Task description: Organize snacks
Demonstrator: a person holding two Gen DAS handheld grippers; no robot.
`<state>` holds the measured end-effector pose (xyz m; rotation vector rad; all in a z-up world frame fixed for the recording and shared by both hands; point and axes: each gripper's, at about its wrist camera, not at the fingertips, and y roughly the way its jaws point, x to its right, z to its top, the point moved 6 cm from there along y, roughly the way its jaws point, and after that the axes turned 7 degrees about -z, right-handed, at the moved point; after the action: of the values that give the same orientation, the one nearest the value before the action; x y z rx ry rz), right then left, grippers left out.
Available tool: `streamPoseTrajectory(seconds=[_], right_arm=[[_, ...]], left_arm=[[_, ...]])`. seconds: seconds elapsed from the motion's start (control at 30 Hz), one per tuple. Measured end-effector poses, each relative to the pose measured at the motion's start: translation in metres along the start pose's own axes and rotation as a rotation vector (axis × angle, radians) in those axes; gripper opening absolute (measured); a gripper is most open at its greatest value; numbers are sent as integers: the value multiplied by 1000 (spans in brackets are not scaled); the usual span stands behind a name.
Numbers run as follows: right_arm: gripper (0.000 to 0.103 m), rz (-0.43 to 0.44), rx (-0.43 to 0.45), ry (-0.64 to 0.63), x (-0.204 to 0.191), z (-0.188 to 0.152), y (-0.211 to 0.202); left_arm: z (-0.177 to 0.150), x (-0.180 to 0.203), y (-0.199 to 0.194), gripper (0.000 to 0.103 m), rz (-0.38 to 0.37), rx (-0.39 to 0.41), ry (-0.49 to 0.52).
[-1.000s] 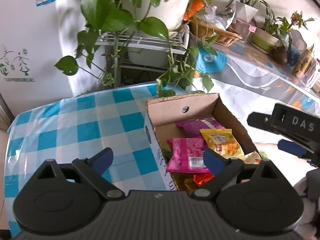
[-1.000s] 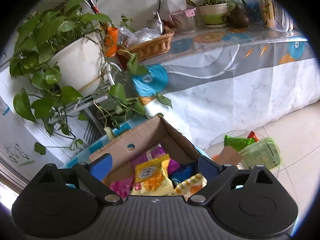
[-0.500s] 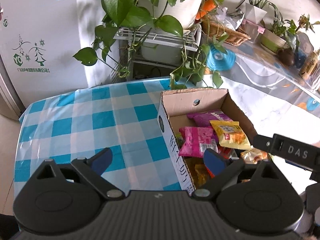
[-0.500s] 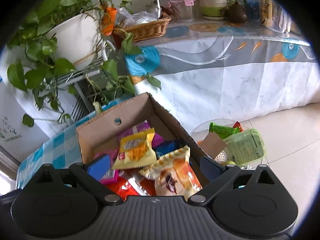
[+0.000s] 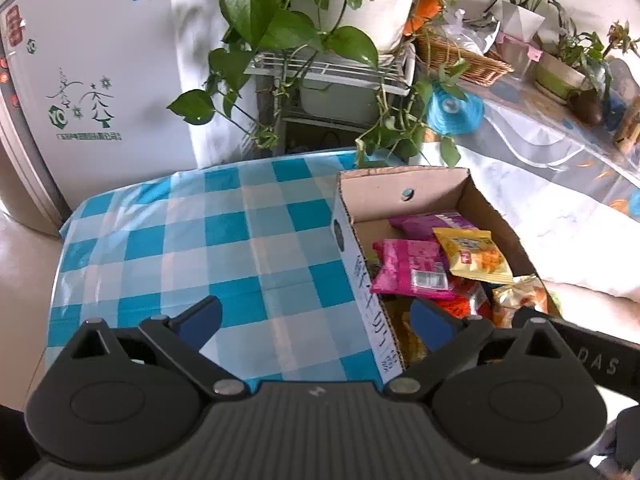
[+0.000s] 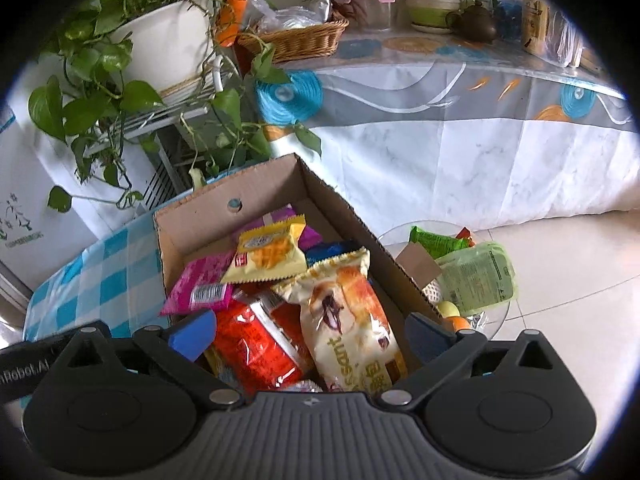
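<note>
Hanging over a box of snacks with nothing in their grasp, both grippers had just been spreading their jaws, and by this moment each stood wide with only air between the pads. Nearest the right gripper (image 6: 308,330), a cream croissant packet (image 6: 352,320) and a crinkled red packet (image 6: 256,340) lay directly between and just beyond its fingertips, neither one touched. A little farther out sat a yellow biscuit packet (image 6: 270,254) overlapping a pink packet (image 6: 204,282), with a purple packet (image 6: 280,216) near the far wall of the cardboard box (image 6: 208,216).

The left gripper (image 5: 320,320) straddled the box's near side wall, its left fingertip over the blue checked tablecloth (image 5: 200,240) and its right fingertip over the packets inside. Compared with a second earlier, both views took in more of the box and its contents (the red and croissant packets had barely shown before), which suggested the hands had drawn back as the jaws widened.

For the sorting job, that read as a fresh start: no packet was yet picked, and the croissant packet looked the likeliest first pick for the right hand. Beyond the box, past the right fingertip, a glass side table (image 6: 496,320) held green packets (image 6: 476,276), and farther still stood a potted vine (image 6: 168,40) and a wicker basket (image 6: 300,42).
</note>
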<state>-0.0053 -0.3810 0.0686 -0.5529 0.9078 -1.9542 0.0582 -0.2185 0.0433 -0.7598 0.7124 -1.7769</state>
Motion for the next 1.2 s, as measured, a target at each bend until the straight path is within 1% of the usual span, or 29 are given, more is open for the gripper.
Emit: streamPoseTrajectory(seconds=[0.13,0.27,0.4,0.6,0.87,1.2], right_arm=[[103,-16,1,-30,-3,0,0],[103,-22,-27,-41,-5,-2,5],[103,-43,-23,-76,-9,-1,5],[103,-37,-30,-76,-10,-1,6],[103,-48,-32,-77,-10,0,7],[103,-48,-32,-82,-10,0,7]], left_arm=[[-3,0,2,100,14,-8,-3],[-6,-1,5,100,32,-14,-7],[-5,-3,5,100,50,-8,-5],[-3,-5,6,100,61,-3,-7],[-6,-3,8,100,62,-15,8],[-6,-3,7,100,78,-12,31]])
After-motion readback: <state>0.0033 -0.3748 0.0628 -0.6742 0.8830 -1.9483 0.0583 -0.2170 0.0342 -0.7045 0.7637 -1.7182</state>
